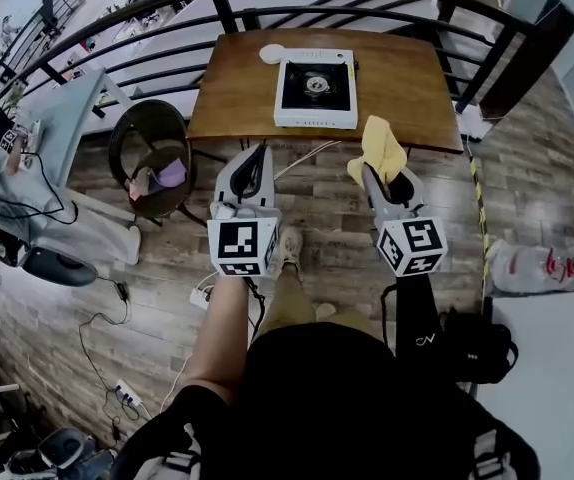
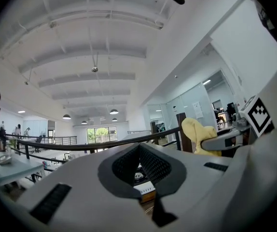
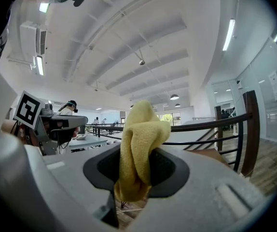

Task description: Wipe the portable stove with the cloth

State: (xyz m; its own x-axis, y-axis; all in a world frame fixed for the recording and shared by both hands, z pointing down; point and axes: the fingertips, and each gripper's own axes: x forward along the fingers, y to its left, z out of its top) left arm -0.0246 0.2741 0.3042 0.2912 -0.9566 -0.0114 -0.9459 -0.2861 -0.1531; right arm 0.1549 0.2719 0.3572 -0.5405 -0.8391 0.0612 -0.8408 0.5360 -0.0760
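Cloth (image 1: 382, 148), yellow and bunched, sits pinched in the right claw (image 1: 372, 176), while the left claw (image 1: 259, 152) is closed on nothing and the white portable stove (image 1: 315, 88) rests on the wooden desk (image 1: 407, 88) ahead of both claws, well apart.

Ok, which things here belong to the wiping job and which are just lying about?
Job: portable stove; yellow cloth, held by right hand-held gripper.
Lying about: white round object beside the stove; chair holding pink and purple items.
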